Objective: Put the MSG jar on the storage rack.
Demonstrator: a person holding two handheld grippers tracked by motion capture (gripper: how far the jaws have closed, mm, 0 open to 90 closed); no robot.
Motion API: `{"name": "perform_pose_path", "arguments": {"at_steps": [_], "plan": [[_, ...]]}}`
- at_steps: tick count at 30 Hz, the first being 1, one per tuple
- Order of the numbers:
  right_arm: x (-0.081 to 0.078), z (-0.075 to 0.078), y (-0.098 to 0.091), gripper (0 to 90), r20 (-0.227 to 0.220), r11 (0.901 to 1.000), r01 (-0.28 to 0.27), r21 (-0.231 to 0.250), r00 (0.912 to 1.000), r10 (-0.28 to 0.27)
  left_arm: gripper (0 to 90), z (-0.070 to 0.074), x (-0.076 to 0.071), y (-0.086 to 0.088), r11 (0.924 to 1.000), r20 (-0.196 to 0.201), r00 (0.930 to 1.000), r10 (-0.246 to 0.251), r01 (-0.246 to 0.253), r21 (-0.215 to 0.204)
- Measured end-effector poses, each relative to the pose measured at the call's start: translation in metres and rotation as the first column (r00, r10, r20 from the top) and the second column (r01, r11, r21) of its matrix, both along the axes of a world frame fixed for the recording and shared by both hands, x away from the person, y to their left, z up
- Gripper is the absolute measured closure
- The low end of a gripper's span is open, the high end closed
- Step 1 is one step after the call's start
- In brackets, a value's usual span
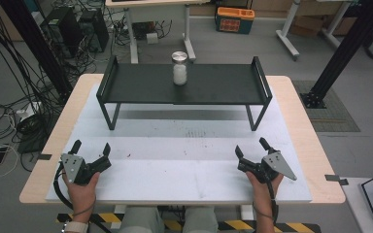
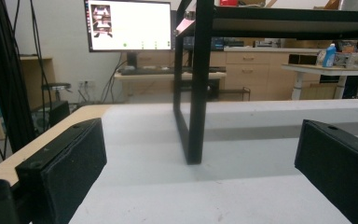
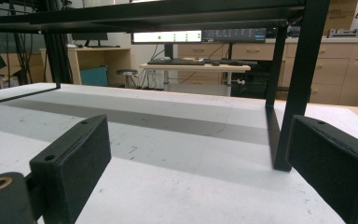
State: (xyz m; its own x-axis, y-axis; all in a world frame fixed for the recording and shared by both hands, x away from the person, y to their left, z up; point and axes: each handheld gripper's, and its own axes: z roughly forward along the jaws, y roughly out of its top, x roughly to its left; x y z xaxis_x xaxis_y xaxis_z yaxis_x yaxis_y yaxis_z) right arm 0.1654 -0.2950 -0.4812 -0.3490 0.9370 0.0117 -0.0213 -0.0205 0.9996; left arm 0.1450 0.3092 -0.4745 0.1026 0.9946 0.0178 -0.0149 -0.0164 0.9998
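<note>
Both hands are low at the near edge of the bench (image 1: 301,121), and nothing is gripped. The left claw (image 1: 91,148) rests near the left near corner of the white mat (image 1: 184,160), its jaws spread wide with bare mat between them; in the left gripper view the left claw (image 2: 200,163) shows the two black pads far apart, looking straight at the left legs of the black shelf rack (image 2: 193,93). Over on the other side, the right claw (image 1: 250,146) sits near the right near corner, jaws just as wide and holding nothing; in the right gripper view the right claw (image 3: 198,163) frames open mat, with the rack's right legs close to its right pad. The rack (image 1: 184,85) stands across the far half of the mat, long side facing the person, raised on thin legs with an upturned rail at each end. Right on top of it, about at the middle, stands the jar (image 1: 179,68), upright, clear-sided with white contents and a shiny metal lid. It is well apart from both claws, far across the mat and up on the shelf surface. A monitor (image 2: 128,25) glows on a desk beyond the bench in the left gripper view, and cables (image 1: 9,97) sprawl over the floor off the left side.
</note>
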Motion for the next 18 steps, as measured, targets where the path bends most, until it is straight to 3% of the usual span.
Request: {"name": "perform_pose_path", "arguments": {"at_steps": [18], "plan": [[-0.0003, -0.0003, 0.0000, 6.3, 0.000, 1.0000, 0.002, 0.005, 1.0000, -0.002, 2.3, 0.0002, 0.0001, -0.0003, 1.0000, -0.001, 1.0000, 0.000, 0.000, 0.003]]}}
